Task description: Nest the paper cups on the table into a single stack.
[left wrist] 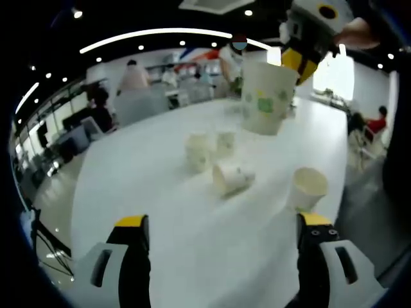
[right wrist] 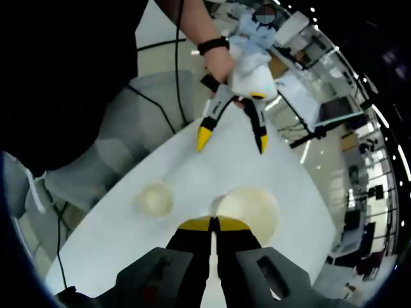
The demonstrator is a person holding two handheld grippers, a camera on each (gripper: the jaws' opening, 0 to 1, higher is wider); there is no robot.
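Right gripper [right wrist: 212, 224]: jaws pinched together on the rim of a paper cup [left wrist: 268, 96]. In the left gripper view that held cup is seen lifted clear of the white table [left wrist: 160, 212], mouth up, axis near upright, over the far half of the top. In the right gripper view its open mouth is looked into from above.

Left gripper [left wrist: 225, 231]: jaws spread wide, nothing between them, held low over the near edge of the table.

Loose cups lie between the two grippers. A standing cup [left wrist: 308, 187] is set nearest the left gripper, toward the table's right edge, mouth up; probably the same one seen from above in the right gripper view. A tipped cup [left wrist: 229, 178] lies on its side near the table's middle, long axis flat along the surface. Two more upright cups [left wrist: 198, 151] are placed just beyond it, close together.

Judgement: the held cup is best lowered straight into an upright cup; the tipped one must be righted first, and the left gripper is nearer it.
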